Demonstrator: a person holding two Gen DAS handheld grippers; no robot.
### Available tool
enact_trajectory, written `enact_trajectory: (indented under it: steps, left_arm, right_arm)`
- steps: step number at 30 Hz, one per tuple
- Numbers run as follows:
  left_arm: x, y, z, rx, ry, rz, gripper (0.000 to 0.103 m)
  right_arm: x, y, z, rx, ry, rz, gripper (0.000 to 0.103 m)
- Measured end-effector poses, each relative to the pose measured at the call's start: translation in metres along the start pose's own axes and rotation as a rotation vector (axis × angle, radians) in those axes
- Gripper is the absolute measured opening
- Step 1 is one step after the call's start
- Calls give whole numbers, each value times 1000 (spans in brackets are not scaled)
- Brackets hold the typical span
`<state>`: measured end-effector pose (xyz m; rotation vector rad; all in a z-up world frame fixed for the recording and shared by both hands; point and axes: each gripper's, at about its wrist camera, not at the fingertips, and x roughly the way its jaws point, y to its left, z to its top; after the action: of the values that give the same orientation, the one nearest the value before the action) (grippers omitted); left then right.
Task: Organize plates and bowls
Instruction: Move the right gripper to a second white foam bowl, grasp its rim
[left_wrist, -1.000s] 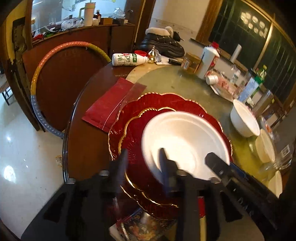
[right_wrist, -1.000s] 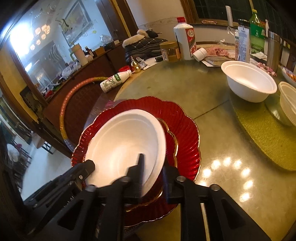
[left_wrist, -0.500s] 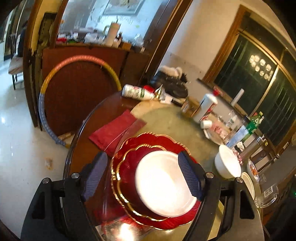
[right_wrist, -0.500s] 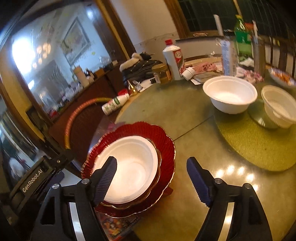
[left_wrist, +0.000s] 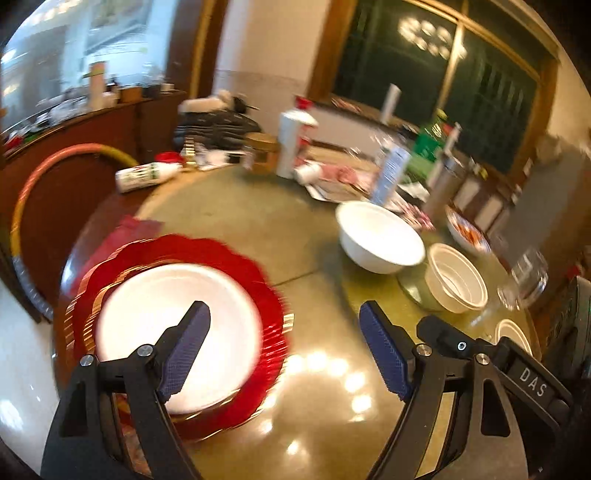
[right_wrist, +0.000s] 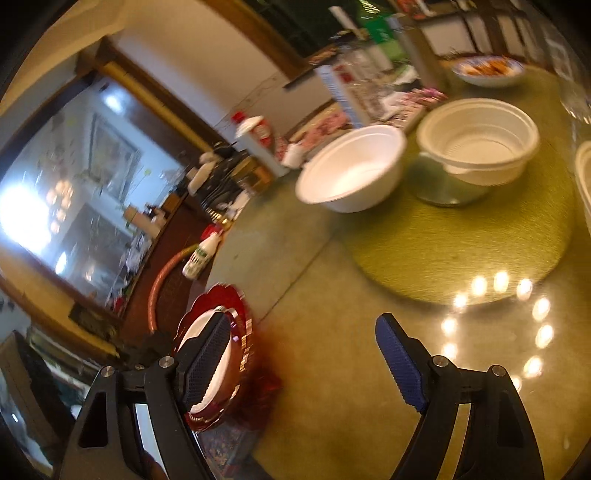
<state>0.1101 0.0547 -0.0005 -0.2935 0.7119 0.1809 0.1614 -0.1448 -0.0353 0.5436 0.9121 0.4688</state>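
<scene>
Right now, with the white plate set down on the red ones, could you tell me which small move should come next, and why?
Probably carry the right tool toward the large white bowl. Both tools are opening with nothing between the jaws; the white plate rests on the red plates; that bowl is the nearest loose one.

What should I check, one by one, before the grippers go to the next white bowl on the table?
1. White plate lies flat on the red plates: ok.
2. Left gripper is free, nothing between its jaws, which are opening: ok.
3. Right gripper is free, nothing between its jaws, which are opening: ok.
4. Large white bowl stands upright and empty on the table: ok.
5. Ribbed white bowl sits level: not ok, it rests raised on a metal base.
6. Picture is sharp enough to judge the gap between the two bowls: cannot tell, both views are blurred.
</scene>
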Motion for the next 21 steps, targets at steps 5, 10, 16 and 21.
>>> enact_trajectory:
  steps: [5, 10, 16, 21]
  left_arm:
    - [48, -29, 33, -57, 79, 6, 83]
    - [100, -37, 50, -196, 155, 55, 83]
    - [138, -49, 57, -248, 192, 98, 83]
    - [163, -54, 59, -238, 194, 157, 83]
  right_arm:
    - [8, -27, 36, 109, 6, 26, 84]
    - [36, -48, 78, 218, 17, 39, 82]
    - [73, -71, 109, 326, 50, 56, 69]
    - [94, -82, 121, 354, 61, 36, 56]
